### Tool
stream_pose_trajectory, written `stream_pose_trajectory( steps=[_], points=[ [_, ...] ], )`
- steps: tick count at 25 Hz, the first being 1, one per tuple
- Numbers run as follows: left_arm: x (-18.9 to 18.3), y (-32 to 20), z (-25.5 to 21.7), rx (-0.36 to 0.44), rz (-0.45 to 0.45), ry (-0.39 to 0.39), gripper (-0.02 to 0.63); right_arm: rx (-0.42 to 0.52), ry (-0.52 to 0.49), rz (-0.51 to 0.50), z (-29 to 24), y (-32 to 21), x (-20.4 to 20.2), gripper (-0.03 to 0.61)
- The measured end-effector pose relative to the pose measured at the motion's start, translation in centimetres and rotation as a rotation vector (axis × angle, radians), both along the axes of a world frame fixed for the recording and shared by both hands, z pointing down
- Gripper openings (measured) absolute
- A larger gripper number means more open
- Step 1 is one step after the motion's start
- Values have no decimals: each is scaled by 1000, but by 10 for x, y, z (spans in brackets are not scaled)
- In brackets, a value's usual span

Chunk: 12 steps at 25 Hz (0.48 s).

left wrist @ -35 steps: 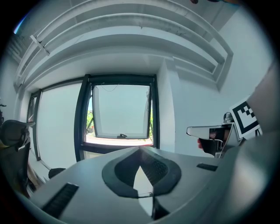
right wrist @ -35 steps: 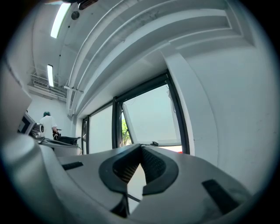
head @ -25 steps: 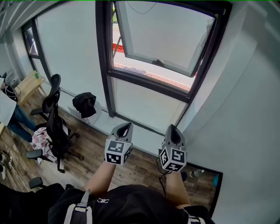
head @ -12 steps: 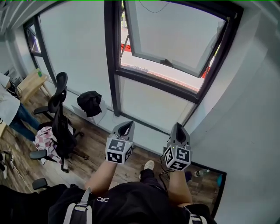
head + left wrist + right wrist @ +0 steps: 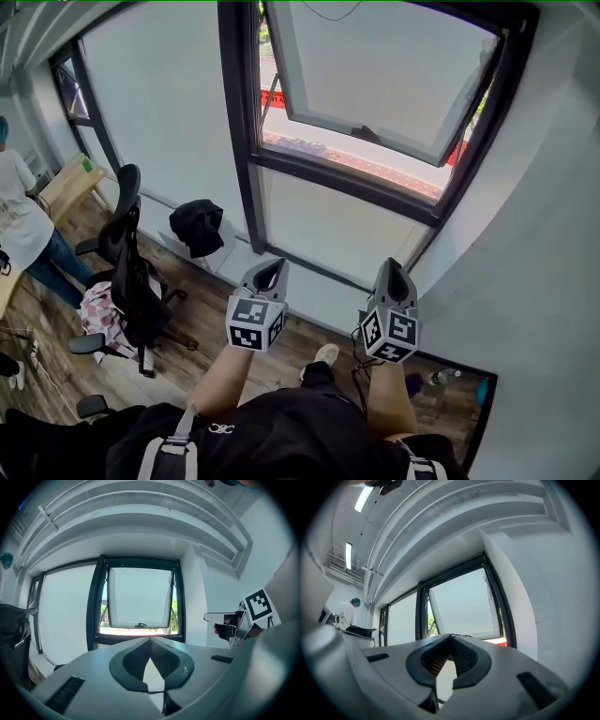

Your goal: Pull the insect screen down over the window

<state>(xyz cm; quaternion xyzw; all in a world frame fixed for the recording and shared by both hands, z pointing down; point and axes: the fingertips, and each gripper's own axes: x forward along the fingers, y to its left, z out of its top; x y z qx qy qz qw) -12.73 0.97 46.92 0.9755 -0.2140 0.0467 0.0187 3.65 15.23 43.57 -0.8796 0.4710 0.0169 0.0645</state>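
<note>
The left gripper (image 5: 270, 269) and right gripper (image 5: 394, 272) are both closed on nothing, with the window (image 5: 375, 80) ahead and well above their jaws, the right more squarely under it; no screen shows, presumably rolled level along its top.

Wooden floor (image 5: 199, 317) under office chair (image 5: 133, 274), bottle (image 5: 442, 377)

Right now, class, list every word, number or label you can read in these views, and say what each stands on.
No readable words or numbers anywhere.
Cubes on the left gripper and right gripper: black-and-white square patterns, not letters.
Red strip outside the open window: any print is too blurred to read.
</note>
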Motion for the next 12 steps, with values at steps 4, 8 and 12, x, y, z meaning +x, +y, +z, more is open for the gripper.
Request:
stream_pose_trajectory(
  steps=[4,8,12],
  points=[
    [35,-22,6,11,16,-14,12,-5,9,8,7,-23,28,3],
    [82,-50,5,23,31,-19,12,-9,24,2,8,-56,67,3],
    [130,-82,0,30,34,-30,12,-20,23,-10,6,-94,113,3]
  ],
)
